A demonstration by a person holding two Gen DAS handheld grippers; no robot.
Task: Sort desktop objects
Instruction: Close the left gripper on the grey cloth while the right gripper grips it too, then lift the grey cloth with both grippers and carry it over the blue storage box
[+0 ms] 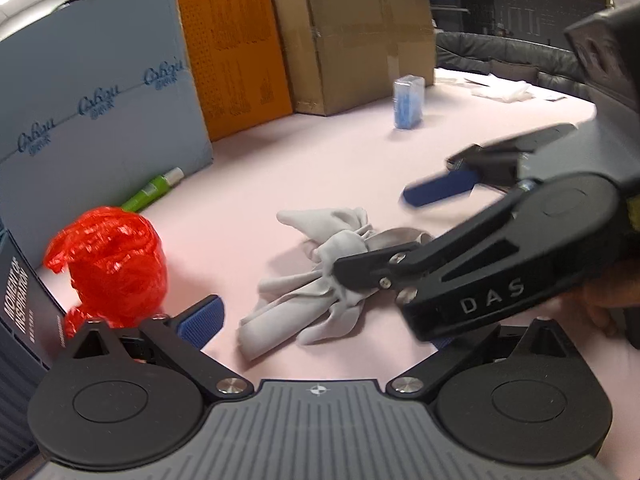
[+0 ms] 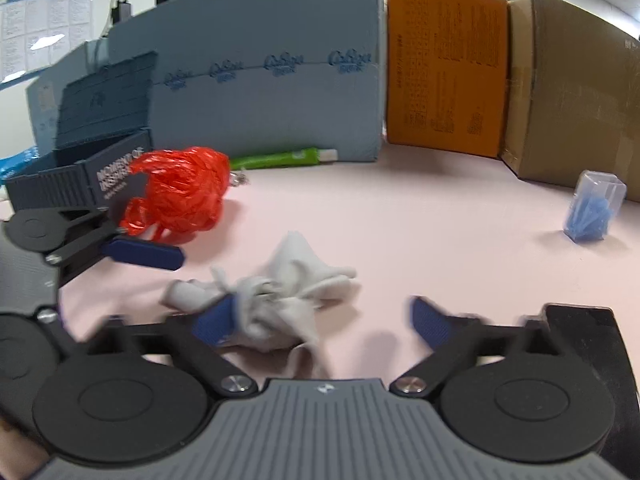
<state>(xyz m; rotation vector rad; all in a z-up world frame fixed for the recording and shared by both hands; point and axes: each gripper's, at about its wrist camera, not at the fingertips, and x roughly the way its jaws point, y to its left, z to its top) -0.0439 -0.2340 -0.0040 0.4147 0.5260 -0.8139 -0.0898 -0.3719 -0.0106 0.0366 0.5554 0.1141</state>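
A crumpled grey cloth [image 1: 320,280] [image 2: 280,292] lies on the pink tabletop [image 1: 340,160]. My right gripper [image 2: 324,324] is open around the cloth's near side, and its left blue pad [image 2: 216,320] touches the fabric. In the left wrist view the right gripper [image 1: 400,236] comes in from the right, its lower finger on the cloth. My left gripper [image 1: 320,328] is open just short of the cloth; its right finger is hidden behind the right gripper. A red plastic bag bundle [image 1: 108,260] [image 2: 180,192] sits to the left.
A green tube [image 1: 152,192] [image 2: 280,158] lies by the grey-blue carton [image 1: 80,120]. A dark lettered box [image 1: 20,312] [image 2: 80,184] stands at the left. An orange box [image 1: 236,52] and a brown carton [image 1: 360,32] line the back. A clear box of blue pieces [image 1: 408,100] [image 2: 592,212] stands apart.
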